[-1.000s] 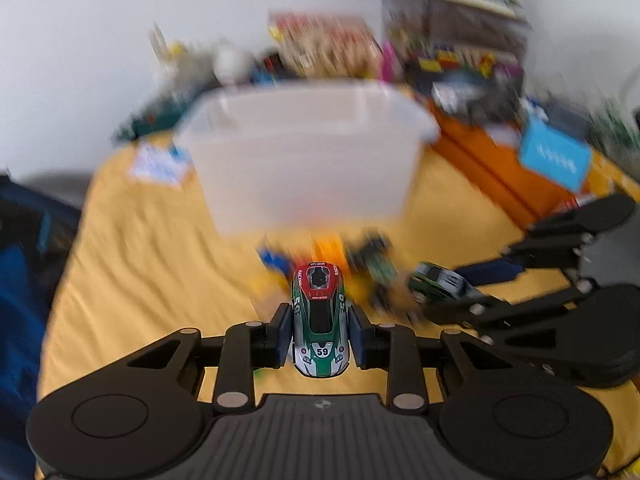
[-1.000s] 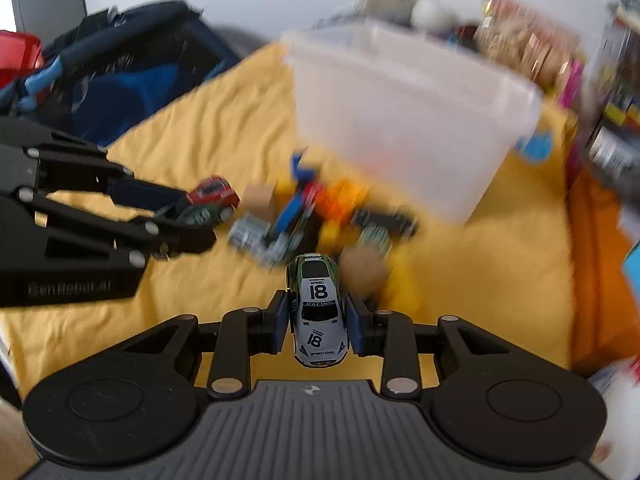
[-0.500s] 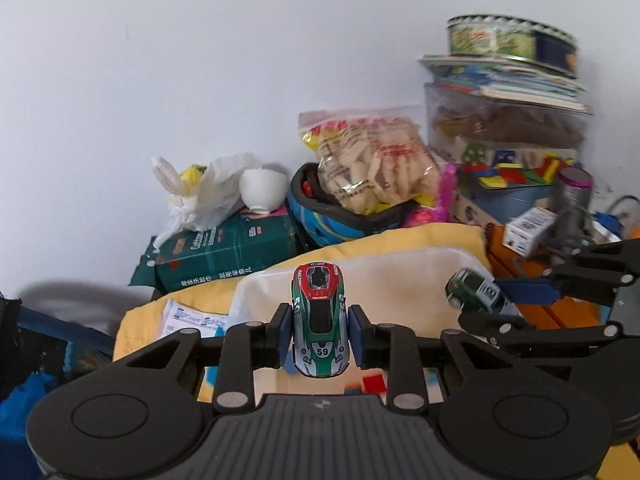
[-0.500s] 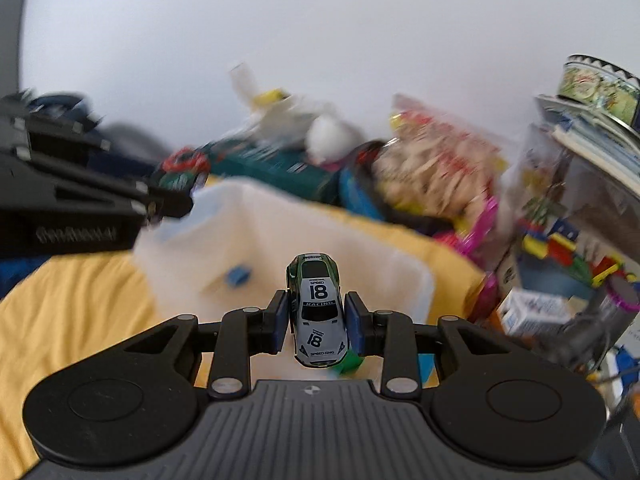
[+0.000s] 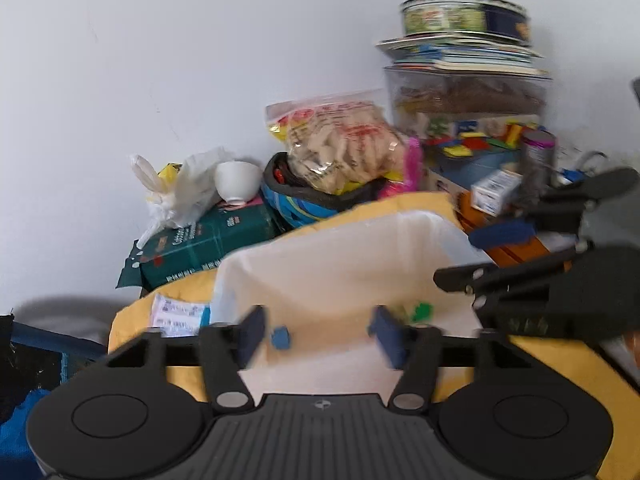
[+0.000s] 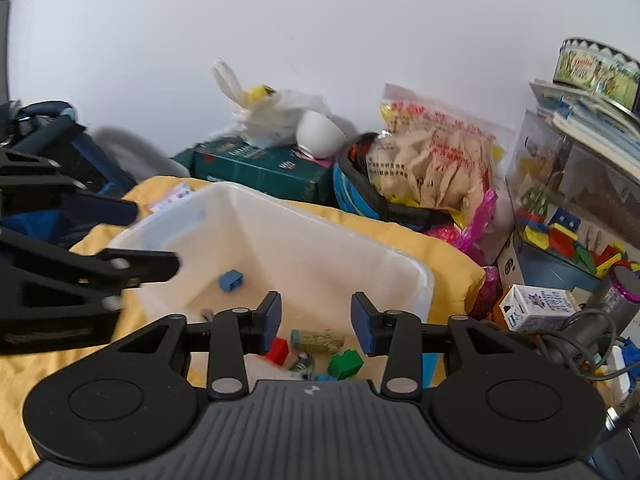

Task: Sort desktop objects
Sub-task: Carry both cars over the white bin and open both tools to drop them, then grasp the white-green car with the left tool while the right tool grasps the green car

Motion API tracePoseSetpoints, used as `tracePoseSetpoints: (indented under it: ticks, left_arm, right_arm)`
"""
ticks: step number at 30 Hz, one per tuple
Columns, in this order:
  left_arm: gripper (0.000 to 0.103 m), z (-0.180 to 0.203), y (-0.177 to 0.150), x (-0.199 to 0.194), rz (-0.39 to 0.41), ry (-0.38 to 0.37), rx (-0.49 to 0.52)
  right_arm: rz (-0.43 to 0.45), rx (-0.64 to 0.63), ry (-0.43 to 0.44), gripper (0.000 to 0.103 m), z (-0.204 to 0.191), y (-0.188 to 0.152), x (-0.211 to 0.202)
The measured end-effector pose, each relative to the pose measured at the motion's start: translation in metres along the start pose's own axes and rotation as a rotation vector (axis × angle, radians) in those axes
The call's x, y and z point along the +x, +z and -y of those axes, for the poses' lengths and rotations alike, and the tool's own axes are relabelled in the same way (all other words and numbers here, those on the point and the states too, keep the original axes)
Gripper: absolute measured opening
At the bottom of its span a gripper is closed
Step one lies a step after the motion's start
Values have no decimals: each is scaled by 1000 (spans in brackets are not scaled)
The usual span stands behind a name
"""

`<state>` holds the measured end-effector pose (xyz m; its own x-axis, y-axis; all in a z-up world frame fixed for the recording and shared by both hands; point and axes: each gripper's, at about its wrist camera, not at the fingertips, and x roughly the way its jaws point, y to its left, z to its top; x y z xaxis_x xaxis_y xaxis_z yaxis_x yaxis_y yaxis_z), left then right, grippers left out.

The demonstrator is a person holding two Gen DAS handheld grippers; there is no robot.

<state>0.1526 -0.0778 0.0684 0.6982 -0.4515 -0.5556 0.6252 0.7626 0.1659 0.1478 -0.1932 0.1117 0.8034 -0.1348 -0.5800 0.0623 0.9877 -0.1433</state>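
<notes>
Both grippers hang over the translucent white bin, and the jaws of both are opening. My left gripper has nothing between its blue pads. My right gripper also holds nothing. On the bin floor lie a blue brick, a red brick, a green brick and an olive cylinder. The left wrist view shows the bin, the blue brick and the right gripper at the right. The left gripper shows at the left of the right wrist view. I cannot make out the toy cars.
The bin stands on a yellow cloth. Behind it, against the white wall, lie a green box, a white cup, a snack bag in a blue basket, and at the right clear boxes of bricks and a small carton.
Both grippers rose from the table to above the bin. Their jaws, shut on toy cars half a second ago, now stand apart and the cars are gone from them.
</notes>
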Motion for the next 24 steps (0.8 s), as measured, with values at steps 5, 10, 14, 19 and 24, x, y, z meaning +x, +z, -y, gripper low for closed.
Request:
tracePoseSetpoints:
  ticks: [5, 10, 14, 19, 24]
  left_arm:
    - [73, 10, -60, -26, -65, -9, -31]
    - [71, 30, -126, -37, -192, -59, -143]
    - [71, 46, -166, -49, -273, -70, -139]
    - [71, 52, -181, -55, -314, -59, -106]
    - [71, 53, -167, -52, -278, -38, -39]
  right_arm:
    - [-62, -9, 71, 48, -10, -52, -19]
    - [-186, -21, 161, 39, -37, -115, -22]
    - [-259, -69, 246, 35, -68, -144, -17]
    - [-218, -164, 246, 34, -101, -142, -1]
    - [-240, -170, 195, 15, -108, -135, 22]
